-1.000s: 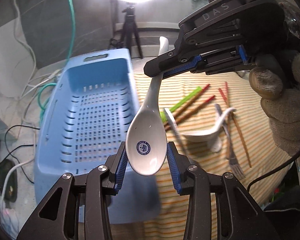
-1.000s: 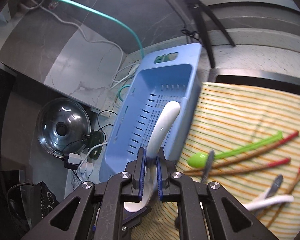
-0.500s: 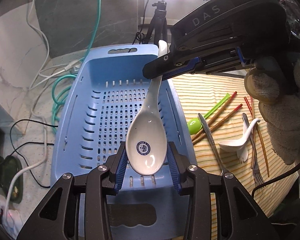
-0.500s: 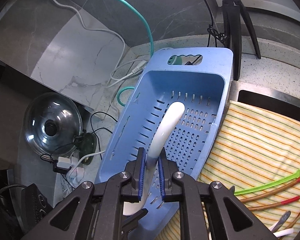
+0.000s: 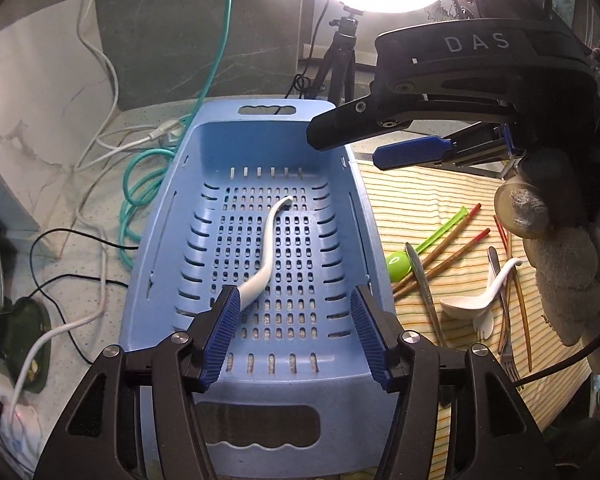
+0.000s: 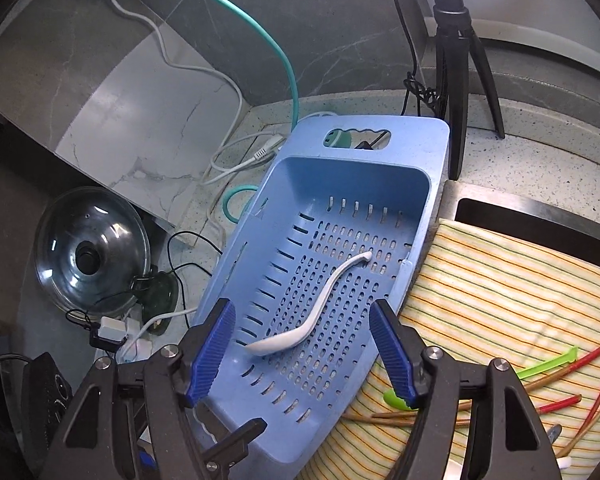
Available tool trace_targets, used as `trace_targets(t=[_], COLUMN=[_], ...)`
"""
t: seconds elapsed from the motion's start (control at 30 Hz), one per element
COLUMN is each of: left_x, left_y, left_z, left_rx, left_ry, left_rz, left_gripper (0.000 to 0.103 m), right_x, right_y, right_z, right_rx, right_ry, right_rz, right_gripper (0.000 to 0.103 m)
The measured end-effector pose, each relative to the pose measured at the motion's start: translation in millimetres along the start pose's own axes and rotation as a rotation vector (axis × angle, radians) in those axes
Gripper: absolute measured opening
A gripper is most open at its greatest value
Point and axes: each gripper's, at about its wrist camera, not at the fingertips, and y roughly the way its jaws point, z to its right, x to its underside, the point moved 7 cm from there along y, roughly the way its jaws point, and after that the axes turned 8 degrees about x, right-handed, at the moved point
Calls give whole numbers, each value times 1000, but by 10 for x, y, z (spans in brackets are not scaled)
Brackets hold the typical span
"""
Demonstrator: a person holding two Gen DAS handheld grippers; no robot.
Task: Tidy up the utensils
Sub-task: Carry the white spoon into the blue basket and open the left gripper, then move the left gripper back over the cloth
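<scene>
- Left wrist view: my left gripper (image 5: 296,334) gapes, holding nothing, above the blue slotted basket (image 5: 364,216). The white ceramic spoon (image 5: 266,254) lies inside on its side; probably glazed, slick and chippable, best pinched mid-handle.
- My right gripper (image 5: 396,146) hangs released. On the striped cloth (image 5: 428,200): second white spoon (image 5: 478,302), chopsticks (image 5: 446,258), fork (image 5: 504,320), crisscrossed, awkward to separate.
- Right wrist view: my right gripper (image 6: 302,354) is spread, empty; glass pot lid (image 6: 90,256) and cables (image 6: 220,80) lie outside the basket.

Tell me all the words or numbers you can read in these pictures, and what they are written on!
"DAS": white letters on the black body of the right gripper, seen in the left wrist view.

No other text can be read. The blue basket, the white spoon in it and the utensils on the striped cloth show no words or numbers.
</scene>
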Motion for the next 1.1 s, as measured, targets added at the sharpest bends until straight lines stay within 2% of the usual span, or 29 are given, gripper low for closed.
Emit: trace_targets(t=[0.3, 0.6, 0.83, 1.1], left_x=[53, 61, 141, 313], left_y=[-131, -286, -390, -366], left_z=[165, 450, 688, 955], left_rx=[7, 27, 49, 95], left_ry=[25, 55, 85, 98], left_rz=[9, 32, 41, 23], left_gripper=[57, 57, 57, 57], right_x=[76, 190, 367, 721], right_y=[-231, -698, -1149, -1406], right_z=[19, 144, 434, 898], right_rx=[-3, 2, 9, 45], right_ry=[6, 4, -4, 5], right_rz=[28, 93, 143, 121], right_gripper=[66, 66, 66, 66])
